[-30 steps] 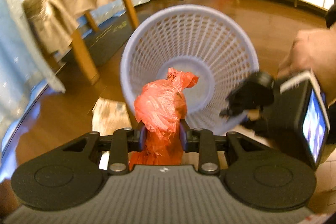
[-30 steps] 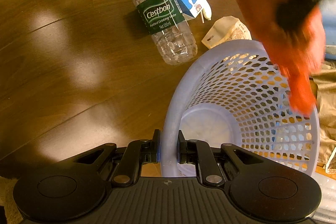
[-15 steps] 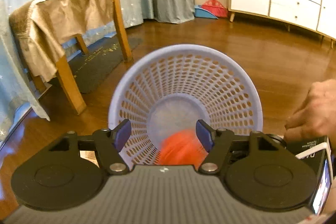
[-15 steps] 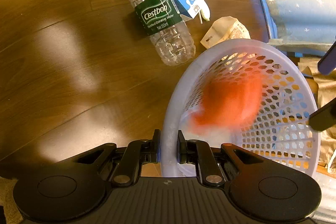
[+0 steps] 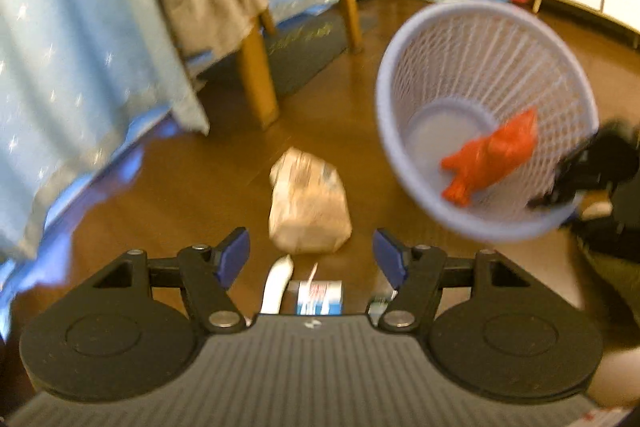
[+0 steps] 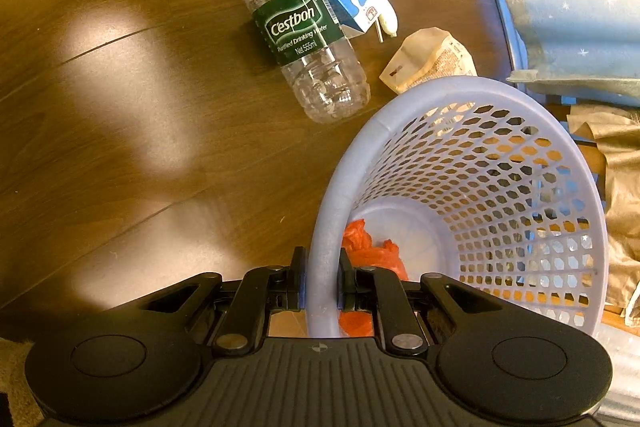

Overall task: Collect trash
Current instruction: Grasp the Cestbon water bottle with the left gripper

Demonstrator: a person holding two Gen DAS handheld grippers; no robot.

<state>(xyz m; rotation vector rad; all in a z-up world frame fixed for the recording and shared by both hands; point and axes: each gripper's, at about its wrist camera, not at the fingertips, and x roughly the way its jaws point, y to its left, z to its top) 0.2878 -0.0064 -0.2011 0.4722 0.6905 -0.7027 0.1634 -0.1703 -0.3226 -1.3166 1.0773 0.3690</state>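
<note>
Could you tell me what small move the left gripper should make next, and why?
Probably ease the left gripper forward and down onto the tan paper bag. Its jaws stand open and empty, the bag lies on the floor just ahead between them, and the orange bag is already in the basket that the right gripper clamps.

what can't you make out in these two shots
- Paper bag print: left view, motion blur.
- Carton and white tube: left view, gripper body covers most.
- Red bag: right view, partly behind basket rim and right gripper.
</note>
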